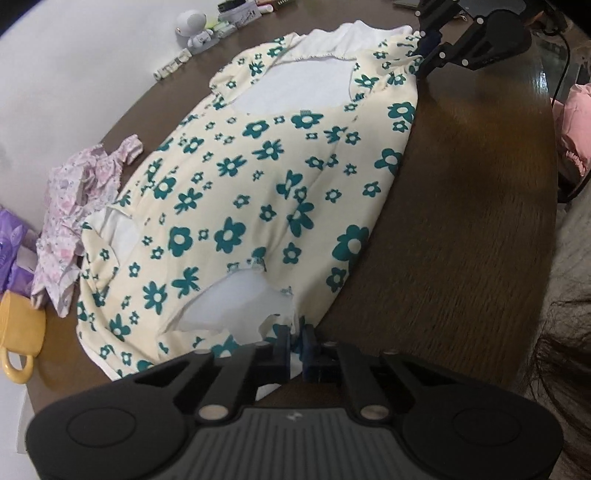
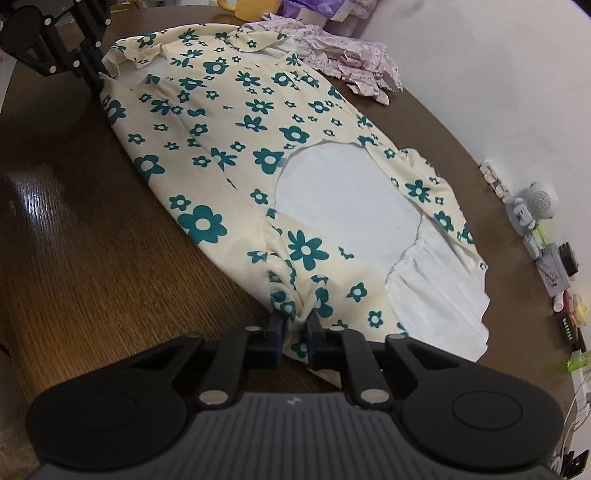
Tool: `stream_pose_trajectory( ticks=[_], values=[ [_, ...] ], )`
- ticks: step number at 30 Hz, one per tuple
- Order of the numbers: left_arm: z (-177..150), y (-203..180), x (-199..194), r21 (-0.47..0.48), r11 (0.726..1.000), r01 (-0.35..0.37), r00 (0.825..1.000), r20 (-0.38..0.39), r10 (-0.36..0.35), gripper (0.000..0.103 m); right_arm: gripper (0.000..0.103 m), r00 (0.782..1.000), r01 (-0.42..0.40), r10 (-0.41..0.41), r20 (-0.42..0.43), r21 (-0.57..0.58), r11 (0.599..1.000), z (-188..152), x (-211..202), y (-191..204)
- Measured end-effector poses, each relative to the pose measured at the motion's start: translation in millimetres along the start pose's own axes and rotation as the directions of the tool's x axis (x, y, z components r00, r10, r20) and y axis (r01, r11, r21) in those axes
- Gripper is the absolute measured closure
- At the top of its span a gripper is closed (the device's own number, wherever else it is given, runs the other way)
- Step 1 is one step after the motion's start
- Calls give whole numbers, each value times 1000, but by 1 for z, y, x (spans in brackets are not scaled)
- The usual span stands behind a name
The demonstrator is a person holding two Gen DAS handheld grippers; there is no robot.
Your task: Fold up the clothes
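A cream garment with teal flowers (image 1: 258, 177) (image 2: 236, 122) lies spread across the dark wooden table (image 1: 461, 221), white lining showing at its openings. My left gripper (image 1: 294, 341) is shut on the garment's near edge in the left wrist view; it also shows far off at the top left of the right wrist view (image 2: 96, 74). At the opposite end my right gripper (image 2: 295, 328) pinches a bunched fold of the same garment, and appears at the top right of the left wrist view (image 1: 424, 55). The cloth is stretched between both.
A crumpled pink floral garment (image 1: 77, 206) (image 2: 351, 55) lies beside the spread one. A yellow mug (image 1: 18, 332) (image 2: 251, 7) and purple packaging (image 1: 11, 251) sit near it. Small clutter and a white figurine (image 2: 535, 206) (image 1: 192, 29) line the wall edge. Pink cloth (image 1: 576, 122) lies off the table.
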State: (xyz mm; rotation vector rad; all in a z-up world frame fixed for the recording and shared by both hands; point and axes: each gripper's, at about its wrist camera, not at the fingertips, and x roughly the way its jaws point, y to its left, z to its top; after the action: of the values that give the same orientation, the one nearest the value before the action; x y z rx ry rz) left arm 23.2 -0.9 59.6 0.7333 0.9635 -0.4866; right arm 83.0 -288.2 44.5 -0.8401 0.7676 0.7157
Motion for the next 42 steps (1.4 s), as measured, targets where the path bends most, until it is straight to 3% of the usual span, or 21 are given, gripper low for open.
stream_pose_trajectory(
  ticks=[7,21,33,42],
  values=[
    [-1,-8,-7,30,1000,-3,1000,-1,3,99,97,999,33,-31,18,-70,997,2,-11,8],
    [-11,-13,-27,75,997,-2,1000,2,2,100,98,1000,5,-5,-4,-149,989,-2,-31,18],
    [21,24,-37,110,985,-135,991,19,133,99,98,996,67,-85,-41,-330,942,30,-41,5],
    [34,39,-32,108,983,-149,989,5,149,99,98,993,-12,-33,-110,-382,924,42,-31,-7]
  ],
)
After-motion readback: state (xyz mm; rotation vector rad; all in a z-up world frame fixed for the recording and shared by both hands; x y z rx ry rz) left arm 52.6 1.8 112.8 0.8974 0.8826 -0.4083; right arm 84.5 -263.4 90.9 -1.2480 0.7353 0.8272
